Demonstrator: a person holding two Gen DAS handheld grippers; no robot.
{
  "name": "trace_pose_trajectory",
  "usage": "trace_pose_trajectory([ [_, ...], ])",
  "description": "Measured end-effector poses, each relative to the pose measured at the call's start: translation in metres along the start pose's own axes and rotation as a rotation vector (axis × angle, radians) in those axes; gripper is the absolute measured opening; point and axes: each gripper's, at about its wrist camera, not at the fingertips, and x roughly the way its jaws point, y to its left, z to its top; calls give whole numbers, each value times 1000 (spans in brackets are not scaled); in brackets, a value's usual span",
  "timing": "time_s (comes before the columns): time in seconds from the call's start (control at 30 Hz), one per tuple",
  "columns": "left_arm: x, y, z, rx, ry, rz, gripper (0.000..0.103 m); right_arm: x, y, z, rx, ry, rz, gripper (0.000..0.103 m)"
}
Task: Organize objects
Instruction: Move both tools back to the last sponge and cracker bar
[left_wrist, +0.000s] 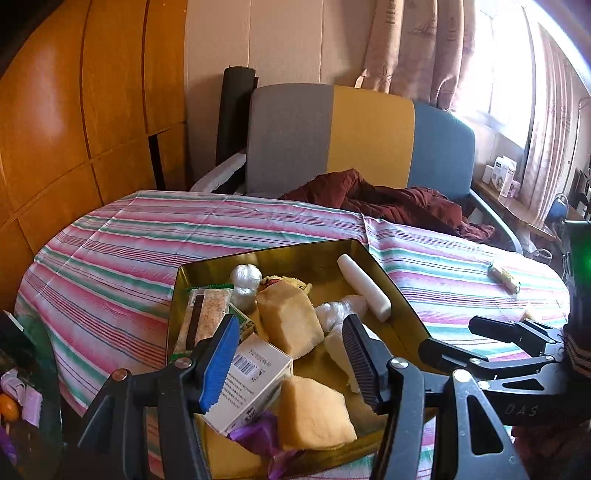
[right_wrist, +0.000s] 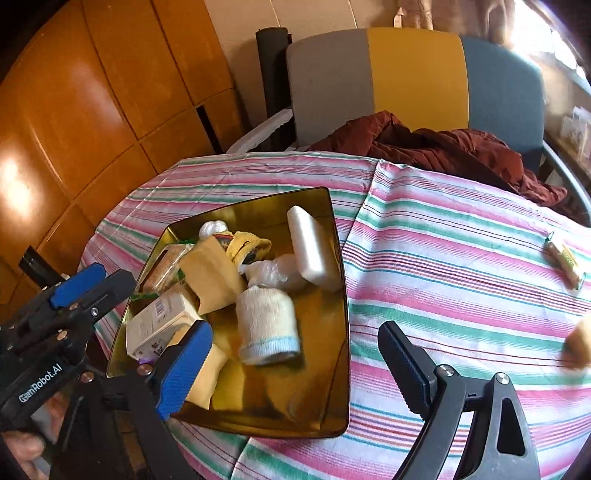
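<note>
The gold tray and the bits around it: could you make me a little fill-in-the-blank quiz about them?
1. The tray sits on a ____ tablecloth.
2. The rolled sock has a ____ cuff.
3. The wrapped snack bar lies ____ the tray.
4. The jacket on the chair is dark ____.

Missing words: striped; blue; outside; red

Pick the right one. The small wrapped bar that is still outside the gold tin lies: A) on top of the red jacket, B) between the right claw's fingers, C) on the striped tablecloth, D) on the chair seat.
C: the wrapped bar lies flat on the striped tablecloth, well apart from the gold tin and both claws.
</note>
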Motion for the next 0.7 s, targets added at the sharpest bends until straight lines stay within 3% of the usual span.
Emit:
trace_pose_trajectory([
  [0.33, -13, -13, -11, 42, 0, -32, 59, -17, -4, -10, 5, -22, -24, 94],
  [0.7, -20, -45, -16, 150, -4, -91, 59, -32, -43, -21, 66, -19, -98, 96],
])
